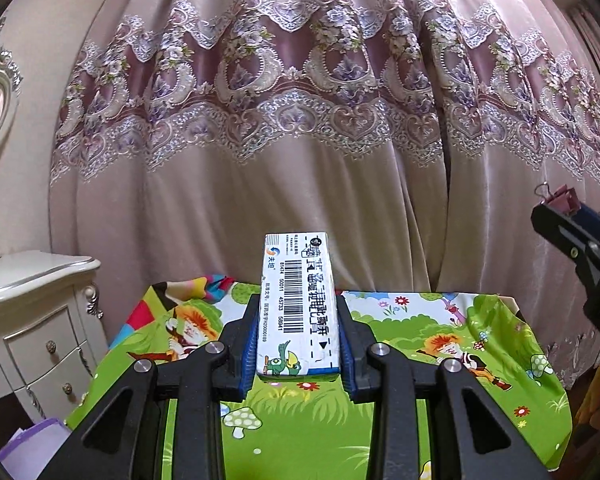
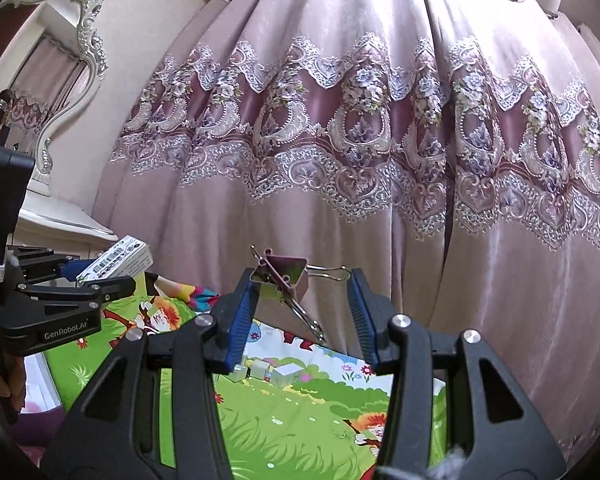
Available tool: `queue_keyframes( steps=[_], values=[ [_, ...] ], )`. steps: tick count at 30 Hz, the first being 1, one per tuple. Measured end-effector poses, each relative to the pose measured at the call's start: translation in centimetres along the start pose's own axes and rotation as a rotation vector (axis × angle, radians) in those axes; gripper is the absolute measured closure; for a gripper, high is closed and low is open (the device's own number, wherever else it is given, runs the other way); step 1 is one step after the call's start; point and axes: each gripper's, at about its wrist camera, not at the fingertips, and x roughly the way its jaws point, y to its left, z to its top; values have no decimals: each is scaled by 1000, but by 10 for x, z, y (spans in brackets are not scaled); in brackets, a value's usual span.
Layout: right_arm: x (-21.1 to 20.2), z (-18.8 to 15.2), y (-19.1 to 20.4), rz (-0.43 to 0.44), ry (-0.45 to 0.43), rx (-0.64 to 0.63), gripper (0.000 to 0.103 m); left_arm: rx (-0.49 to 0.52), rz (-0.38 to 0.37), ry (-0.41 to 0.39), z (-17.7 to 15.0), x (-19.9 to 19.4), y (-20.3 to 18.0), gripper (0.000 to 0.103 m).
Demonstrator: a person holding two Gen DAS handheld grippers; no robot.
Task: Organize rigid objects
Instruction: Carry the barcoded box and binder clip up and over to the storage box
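My left gripper (image 1: 299, 312) is shut on a white and blue medicine box (image 1: 296, 292) with a barcode. The box stands lengthwise between the blue pads and sticks out past the fingertips, above the table. My right gripper (image 2: 302, 280) is shut on a pink binder clip (image 2: 286, 270). The clip's body rests against the left pad and one wire handle against the right pad, while the other handle hangs down. In the right wrist view the left gripper (image 2: 108, 280) and its box (image 2: 118, 258) show at the left. In the left wrist view the right gripper (image 1: 556, 224) with the clip (image 1: 564, 198) shows at the right edge.
A table under a green cartoon cloth (image 1: 420, 360) lies below both grippers, with a few small boxes (image 2: 268, 372) on it. A pink lace curtain (image 1: 300, 120) hangs close behind. A white dresser (image 1: 32, 312) with an ornate mirror (image 2: 80, 40) stands at the left.
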Motion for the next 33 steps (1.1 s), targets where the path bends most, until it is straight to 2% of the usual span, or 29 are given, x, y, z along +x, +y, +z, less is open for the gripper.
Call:
queue_keyframes(
  steps=[9, 15, 28, 33],
  values=[
    [1, 5, 11, 49, 11, -6, 53, -18, 18, 29, -12, -8, 17, 69],
    [5, 5, 33, 127, 31, -21, 53, -44, 51, 58, -22, -13, 37, 69],
    [16, 6, 92, 360, 73, -66, 53, -143, 169, 156, -45, -31, 92, 69],
    [26, 5, 124, 505, 127, -72, 53, -190, 227, 229, -57, -39, 118, 69]
  ],
)
